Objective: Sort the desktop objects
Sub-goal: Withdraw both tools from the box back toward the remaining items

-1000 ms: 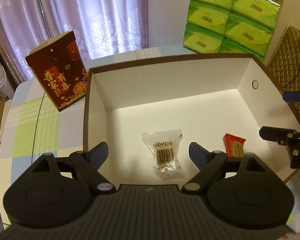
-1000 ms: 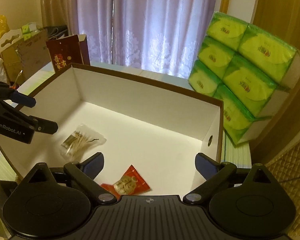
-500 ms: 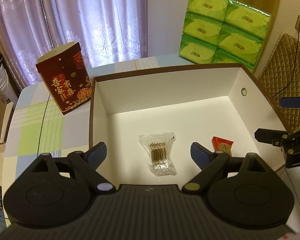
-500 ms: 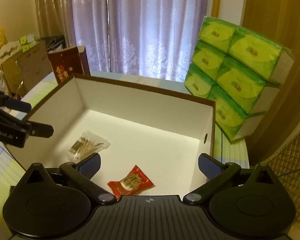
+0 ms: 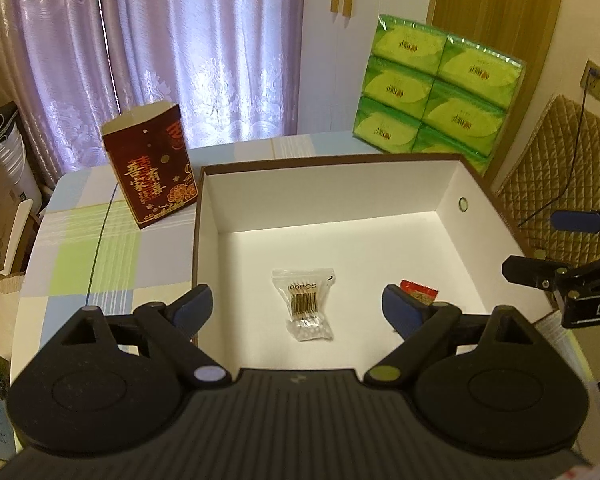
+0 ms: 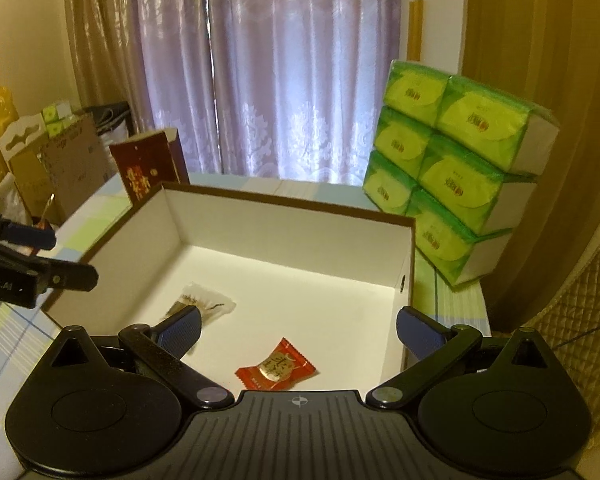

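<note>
Left wrist view: your left gripper [image 5: 298,306] hangs released over the box [image 5: 452,196]. Your right gripper [image 6: 298,330] is released too, above the candy [image 6: 276,368].

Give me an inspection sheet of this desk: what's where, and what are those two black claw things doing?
Surface: checked tablecloth.
Job's things: cotton swab bag and red candy lie apart on the floor of the open white box.
Clutter: red gift box upright left of the box; green tissue packs stacked behind.
Grippers: left gripper and right gripper open, empty.
Cables: thin dark cable across the cloth.
Surroundings: purple curtains, quilted chair.
</note>
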Available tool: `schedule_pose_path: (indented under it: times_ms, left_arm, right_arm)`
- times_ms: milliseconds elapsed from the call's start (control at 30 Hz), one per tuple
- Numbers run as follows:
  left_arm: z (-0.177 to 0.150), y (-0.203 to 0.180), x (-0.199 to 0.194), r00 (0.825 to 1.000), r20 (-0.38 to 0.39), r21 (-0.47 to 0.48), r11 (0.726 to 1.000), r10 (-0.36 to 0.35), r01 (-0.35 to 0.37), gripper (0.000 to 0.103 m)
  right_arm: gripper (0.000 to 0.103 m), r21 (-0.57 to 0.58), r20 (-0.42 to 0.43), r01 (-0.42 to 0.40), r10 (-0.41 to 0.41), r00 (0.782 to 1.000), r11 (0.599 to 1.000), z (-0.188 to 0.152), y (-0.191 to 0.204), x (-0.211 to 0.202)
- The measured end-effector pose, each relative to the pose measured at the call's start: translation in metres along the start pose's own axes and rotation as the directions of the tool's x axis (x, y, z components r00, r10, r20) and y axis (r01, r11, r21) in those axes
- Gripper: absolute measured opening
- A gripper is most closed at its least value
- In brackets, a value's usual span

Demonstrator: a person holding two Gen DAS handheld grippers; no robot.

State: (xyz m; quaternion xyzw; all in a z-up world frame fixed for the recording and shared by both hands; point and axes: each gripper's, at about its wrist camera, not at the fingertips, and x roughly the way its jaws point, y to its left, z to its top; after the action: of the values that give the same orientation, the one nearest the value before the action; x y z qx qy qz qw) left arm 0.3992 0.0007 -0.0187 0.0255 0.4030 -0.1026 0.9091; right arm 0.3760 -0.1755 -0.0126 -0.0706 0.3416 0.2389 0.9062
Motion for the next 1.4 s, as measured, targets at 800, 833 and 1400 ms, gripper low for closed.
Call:
schedule_pose_path:
  times_ms: [800,833,1400]
  left_arm:
    - [-0.053,-0.004,-0.124,0.991,0.129,-0.077,0.996,0.048,-0.038,0.092]
    - [-0.056,-0.006,-0.128,0.990,0.131,-0.075,0.996,0.047,-0.037,0.092]
    - [-0.132,-0.022,-0.140,1.000,0.003,-0.065,0.998,0.020,-0.019,0.093]
  right_arm:
    - [0.101,0.010,0.117,-0.042,0.040,0.992,0.999,-0.034,0.037,-0.099]
    - [0.101,0.011,0.119,-0.045,0.044,0.992,0.999,-0.037,0.038,-0.103]
    - [0.101,-0.006,0.017,-0.097,0.097,0.995,0.995,-0.089,0.055,-0.115]
